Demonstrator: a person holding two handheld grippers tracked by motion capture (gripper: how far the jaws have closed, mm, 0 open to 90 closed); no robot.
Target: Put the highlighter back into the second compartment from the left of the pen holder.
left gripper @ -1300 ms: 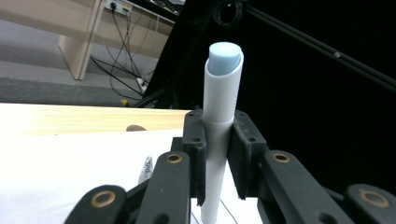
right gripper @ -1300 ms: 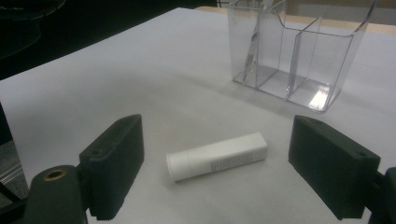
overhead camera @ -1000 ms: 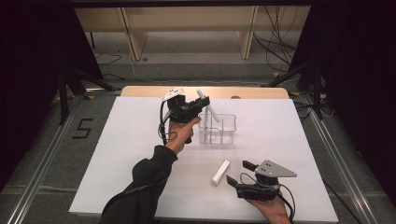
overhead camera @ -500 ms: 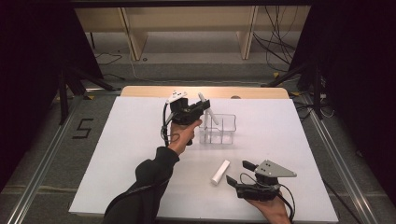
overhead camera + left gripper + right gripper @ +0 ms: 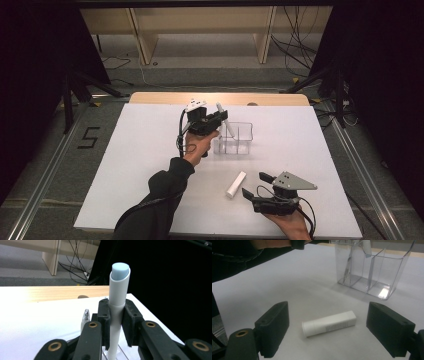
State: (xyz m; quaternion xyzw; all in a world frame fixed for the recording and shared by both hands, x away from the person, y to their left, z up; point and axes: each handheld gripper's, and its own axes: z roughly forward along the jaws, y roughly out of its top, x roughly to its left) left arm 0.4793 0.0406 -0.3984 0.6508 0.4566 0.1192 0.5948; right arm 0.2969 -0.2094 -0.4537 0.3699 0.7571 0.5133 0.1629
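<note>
Left gripper (image 5: 216, 120): raised over the tabletop (image 5: 130, 165) toward its far edge, just beside the clear organizer (image 5: 235, 138); clamped on a white tube (image 5: 117, 307), upright between the pads, pale blue end (image 5: 120, 270) uppermost. Pen tip (image 5: 85, 316) visible just beside the jaws, left gripper view.

Clear organizer: set near the middle of the far half of the tabletop; divided into compartments; a slender item inside the left compartment in the right gripper view, contents otherwise hard to tell.

Right gripper (image 5: 257, 186): low near the tabletop's near edge, right of centre; jaws spread wide, holding nothing.

Second white tube (image 5: 329, 323): lying flat on the tabletop between the right gripper's pads (image 5: 274, 327), touching neither; well apart from the organizer.
</note>
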